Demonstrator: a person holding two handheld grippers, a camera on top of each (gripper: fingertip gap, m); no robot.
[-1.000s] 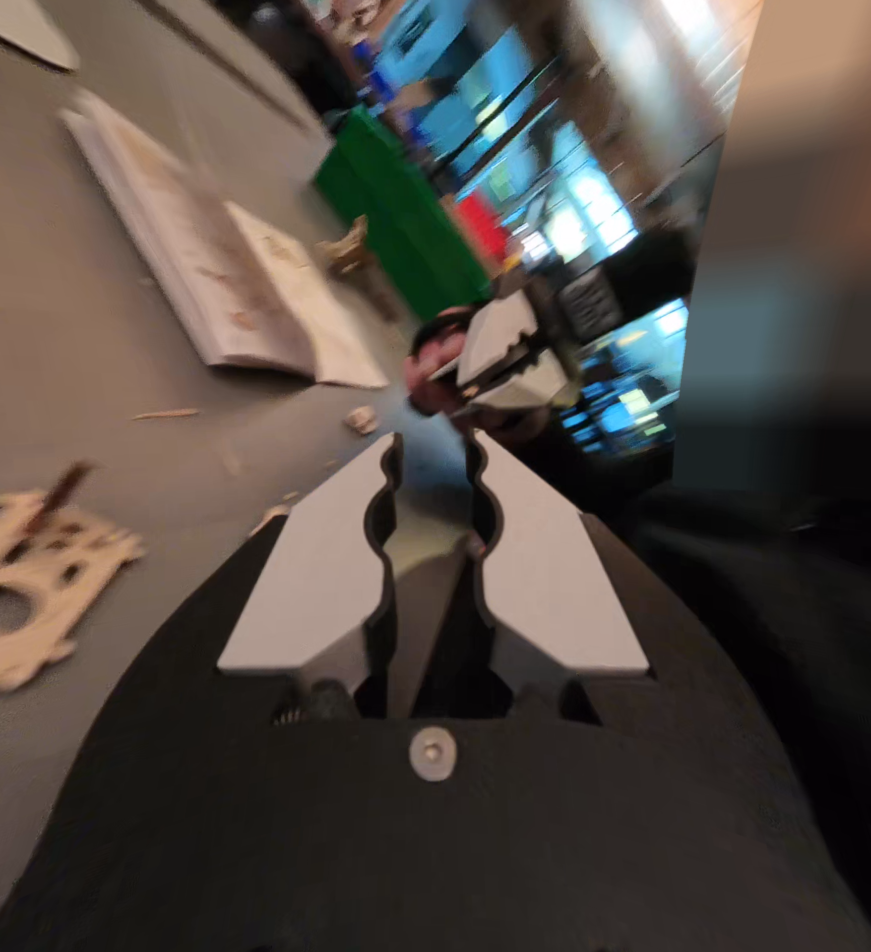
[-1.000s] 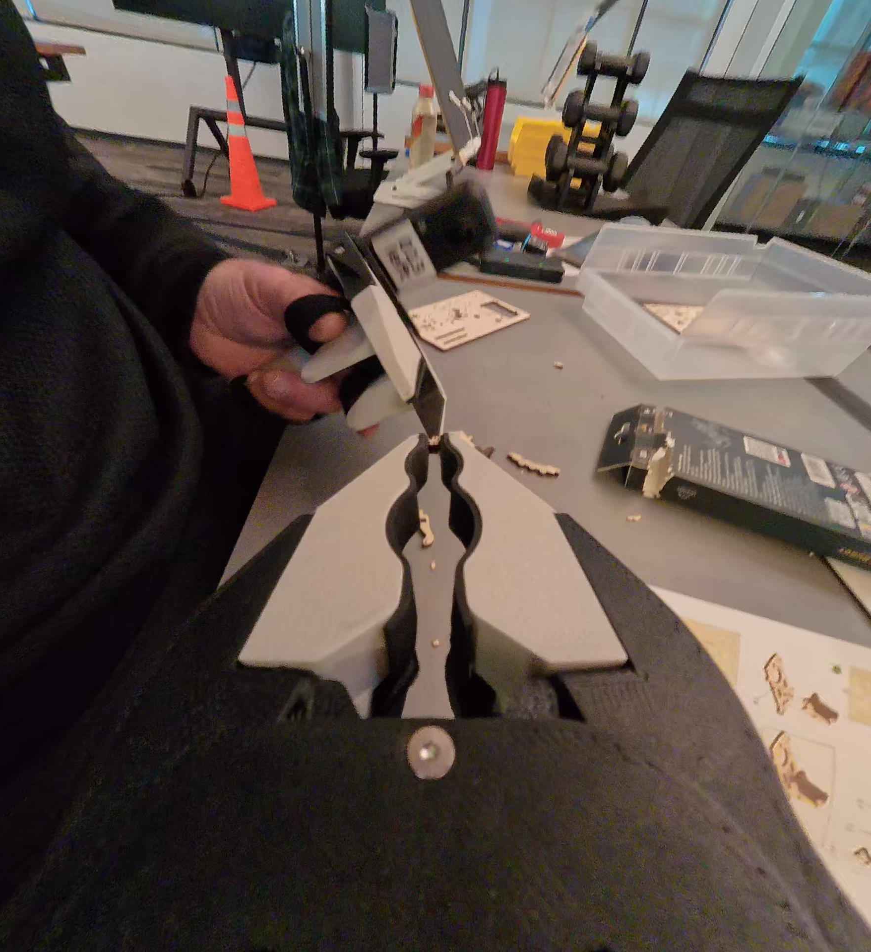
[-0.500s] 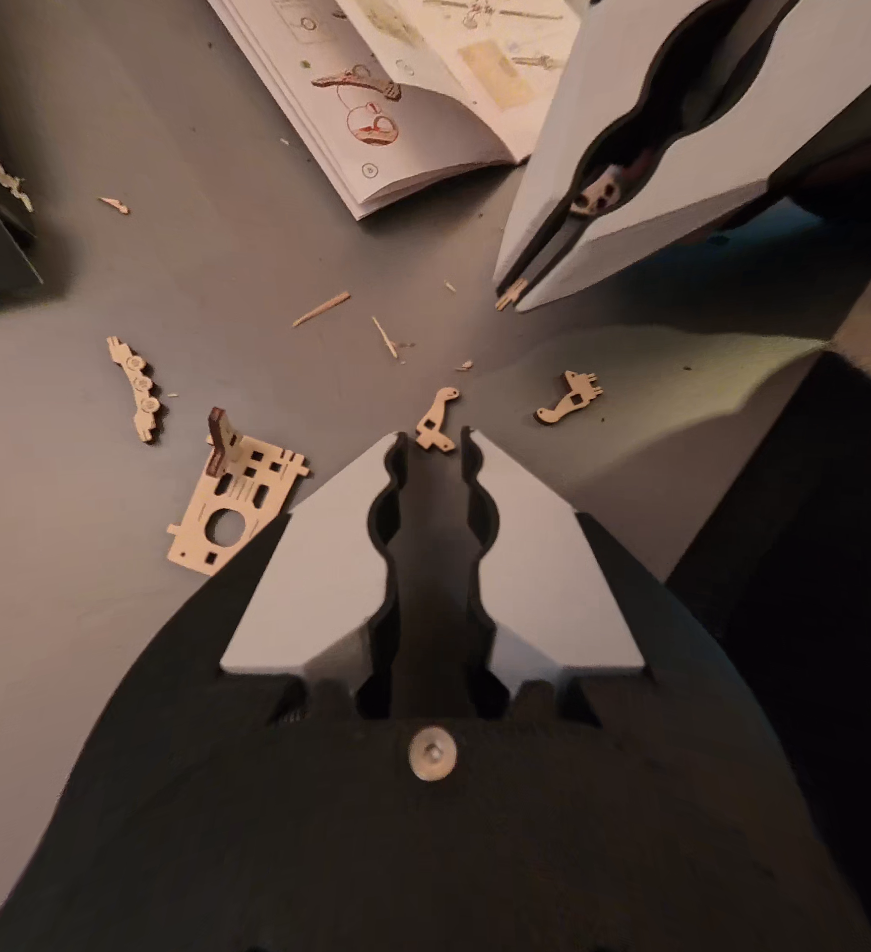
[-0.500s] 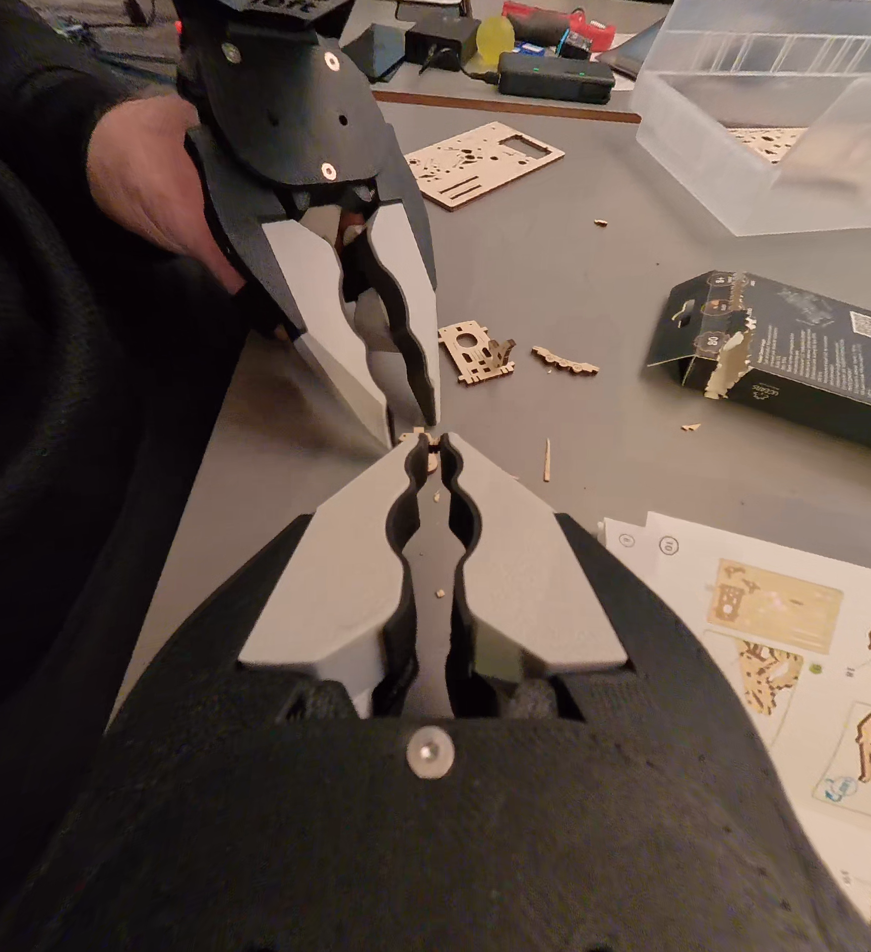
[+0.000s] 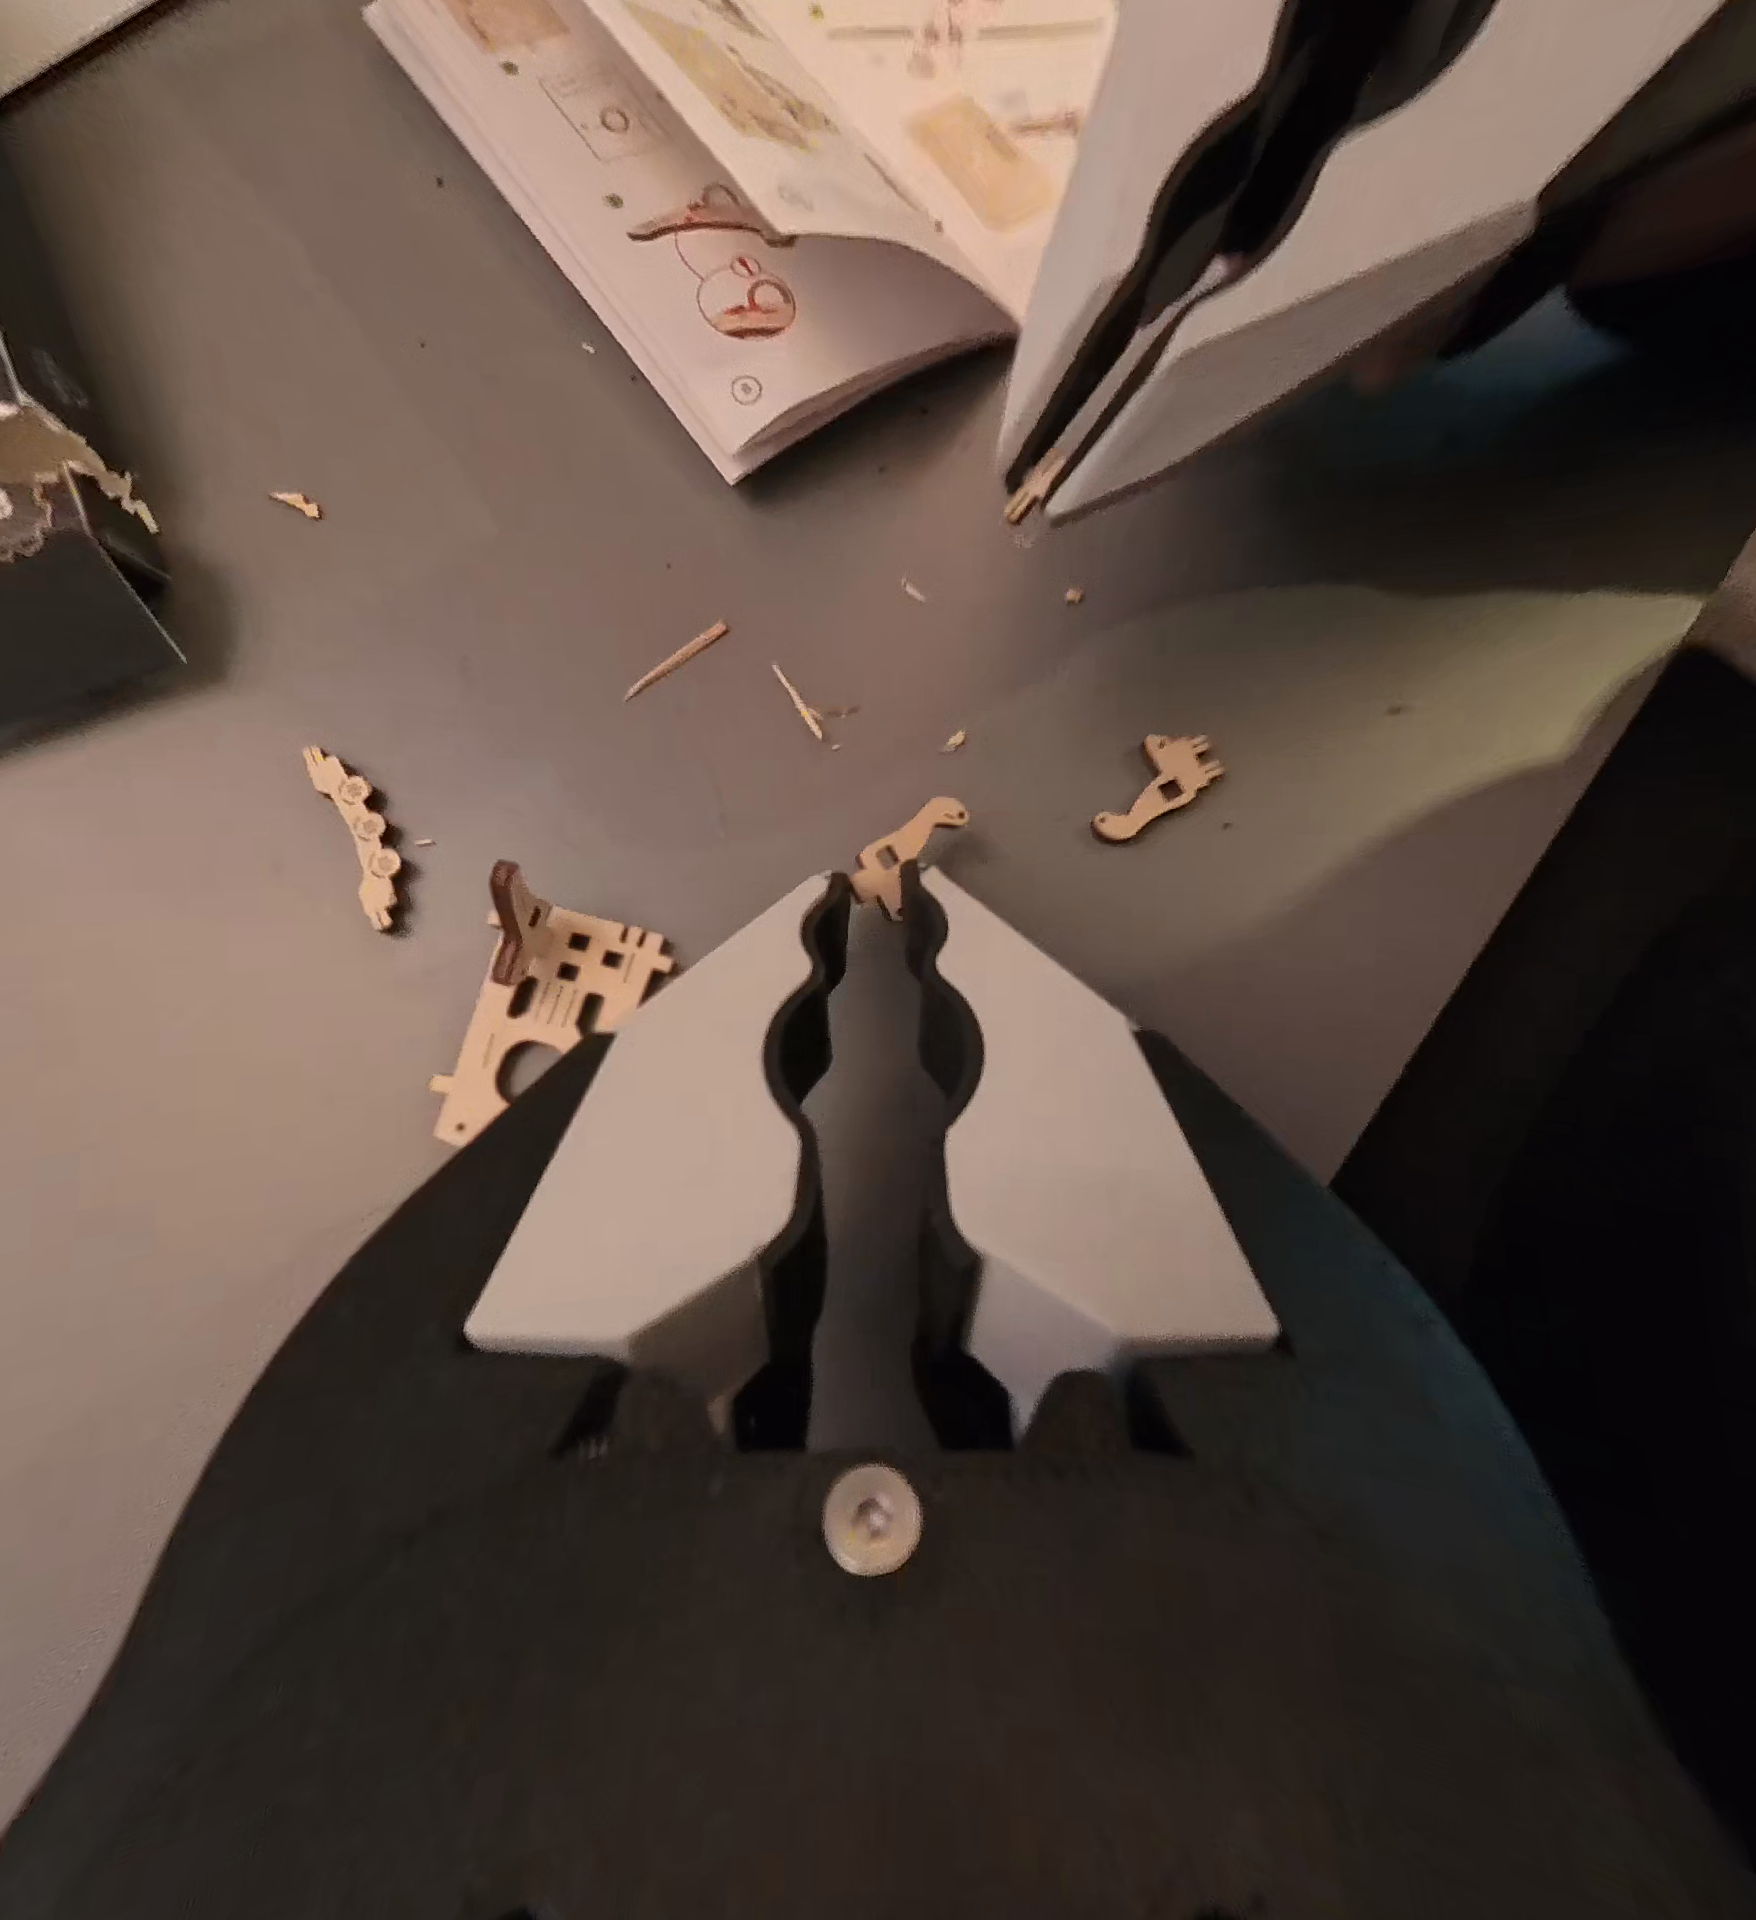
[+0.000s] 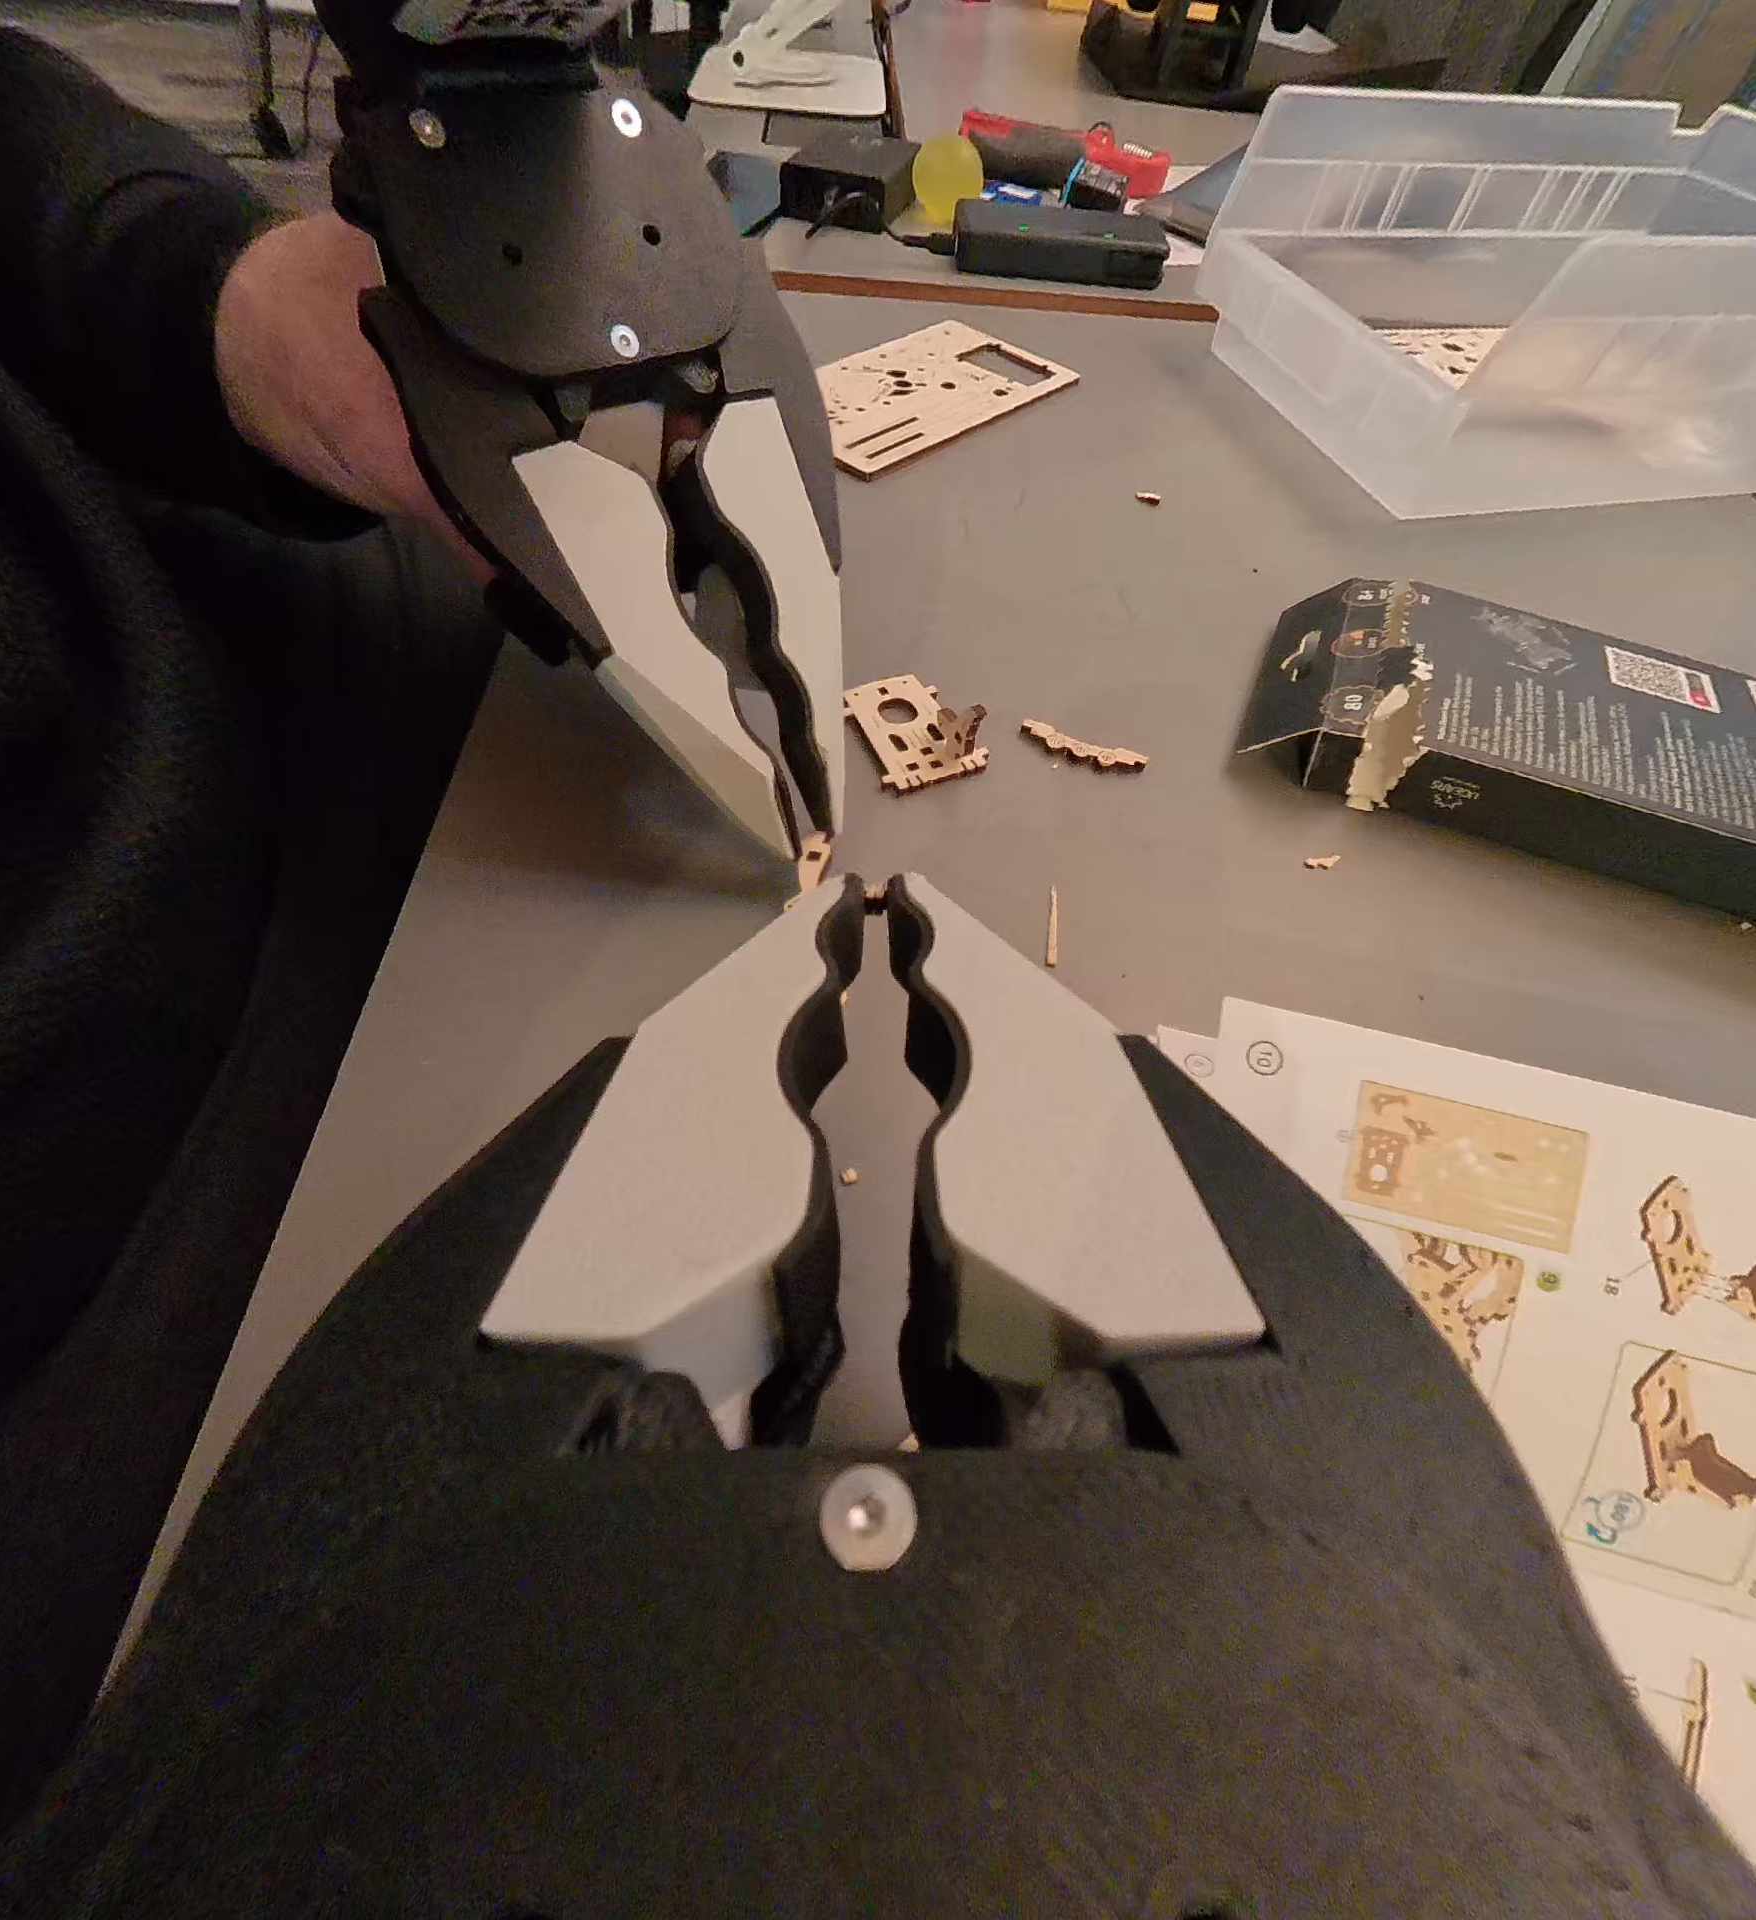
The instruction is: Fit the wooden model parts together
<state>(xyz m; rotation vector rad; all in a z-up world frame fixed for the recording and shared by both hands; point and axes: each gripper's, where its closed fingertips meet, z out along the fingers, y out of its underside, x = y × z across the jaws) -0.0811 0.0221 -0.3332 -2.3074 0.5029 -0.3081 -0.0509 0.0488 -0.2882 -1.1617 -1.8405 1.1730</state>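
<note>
My left gripper (image 5: 876,881) is down at the grey table (image 5: 438,623), its jaws closed on a small hooked wooden piece (image 5: 910,840) that sticks out past the tips. In the right wrist view the left gripper (image 6: 809,831) comes in from the upper left, with that piece (image 6: 814,860) at its tip. My right gripper (image 6: 876,889) is shut on a tiny wooden part (image 6: 875,891). It also shows in the left wrist view (image 5: 1035,497), held just above the table. A flat wooden plate (image 5: 541,1003) with an upright brown part lies left of my left gripper.
A toothed wooden strip (image 5: 360,831), a second hooked piece (image 5: 1160,790) and splinters (image 5: 676,660) lie loose. An open instruction booklet (image 5: 749,260), a torn black box (image 6: 1580,727), a clear plastic bin (image 6: 1528,312) and a wooden sheet (image 6: 936,395) lie around. The table edge (image 5: 1476,987) and a person's dark sleeve are close. Left tips to right tips: about 7 cm. My right tips are about 12 cm from the flat wooden plate (image 5: 541,1003), my left tips only 6 cm. Seen from the right wrist view (image 6: 924,731) as well.
My left gripper swung down from pointing across the room to the table, moved onto the hooked piece, and its jaws narrowed around it. The right gripper stayed shut and tilted down slightly.
</note>
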